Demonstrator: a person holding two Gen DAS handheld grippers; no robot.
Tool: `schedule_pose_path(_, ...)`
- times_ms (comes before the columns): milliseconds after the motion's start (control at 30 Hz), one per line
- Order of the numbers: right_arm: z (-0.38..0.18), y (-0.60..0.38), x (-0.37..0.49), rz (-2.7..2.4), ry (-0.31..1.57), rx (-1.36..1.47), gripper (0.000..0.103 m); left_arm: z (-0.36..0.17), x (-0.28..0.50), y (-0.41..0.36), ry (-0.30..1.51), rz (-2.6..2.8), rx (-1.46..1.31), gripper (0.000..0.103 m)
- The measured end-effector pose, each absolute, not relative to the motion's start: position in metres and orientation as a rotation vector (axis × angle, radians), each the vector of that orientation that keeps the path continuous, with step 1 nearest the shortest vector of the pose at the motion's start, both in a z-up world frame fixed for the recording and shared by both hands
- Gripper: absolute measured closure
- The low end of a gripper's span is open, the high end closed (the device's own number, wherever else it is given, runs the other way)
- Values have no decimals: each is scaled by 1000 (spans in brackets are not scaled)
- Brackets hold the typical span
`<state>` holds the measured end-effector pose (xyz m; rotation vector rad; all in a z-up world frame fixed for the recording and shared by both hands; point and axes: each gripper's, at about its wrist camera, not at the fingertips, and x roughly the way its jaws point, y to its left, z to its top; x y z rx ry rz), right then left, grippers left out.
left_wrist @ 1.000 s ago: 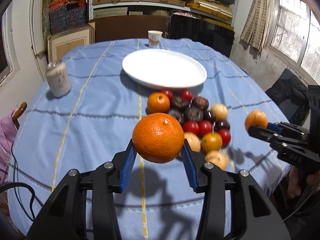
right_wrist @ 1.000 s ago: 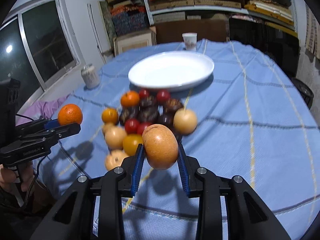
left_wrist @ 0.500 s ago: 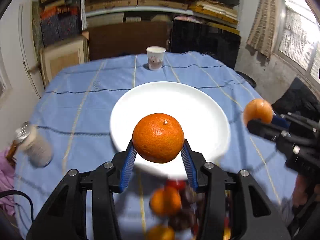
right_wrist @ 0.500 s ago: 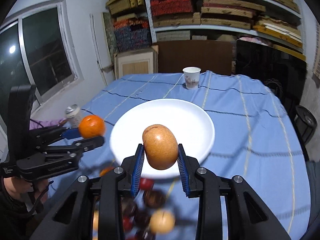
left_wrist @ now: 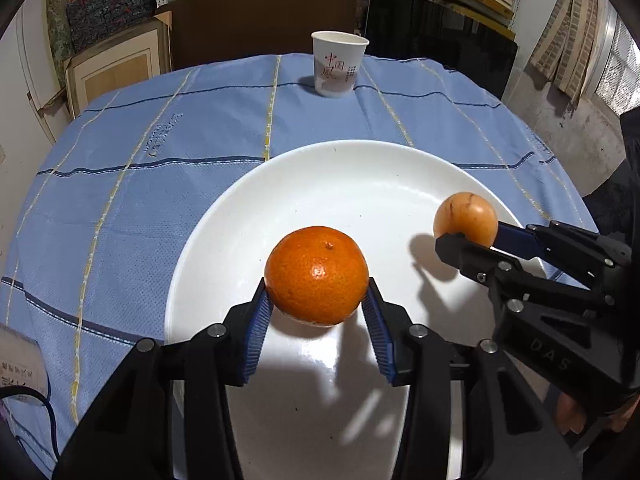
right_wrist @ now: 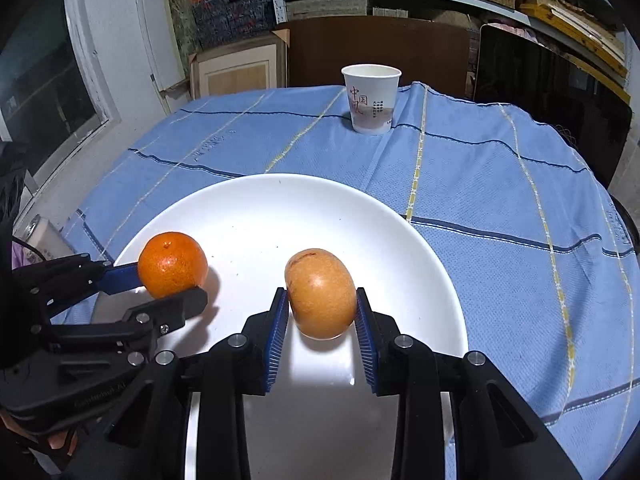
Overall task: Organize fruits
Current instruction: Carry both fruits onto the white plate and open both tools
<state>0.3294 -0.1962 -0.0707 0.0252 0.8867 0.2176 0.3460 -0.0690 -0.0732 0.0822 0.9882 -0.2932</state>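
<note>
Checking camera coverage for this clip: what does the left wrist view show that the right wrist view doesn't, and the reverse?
Only the left wrist view shows the curtained window at far right.

Only the right wrist view shows the dark window on the left wall and the top of a can beside the plate.

Both show the white plate, the paper cup, the blue tablecloth, the left gripper shut on the orange and the right gripper shut on the tan fruit, both held over the plate.
</note>
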Motion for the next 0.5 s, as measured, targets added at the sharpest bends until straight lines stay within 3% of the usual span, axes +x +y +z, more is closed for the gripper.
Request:
schedule_pose_path(200, -76, -196, 339, 184, 912, 9, 69, -79, 353, -72, 1027, -284, 91, 57)
schedule_pose_path(400, -60, -201, 330, 169, 864, 5, 63, -61, 342, -69, 972, -273, 102, 34)
schedule_pose_path(500, -44, -205, 314, 178, 834, 23, 63, -42, 325, -62, 937, -279, 89, 32)
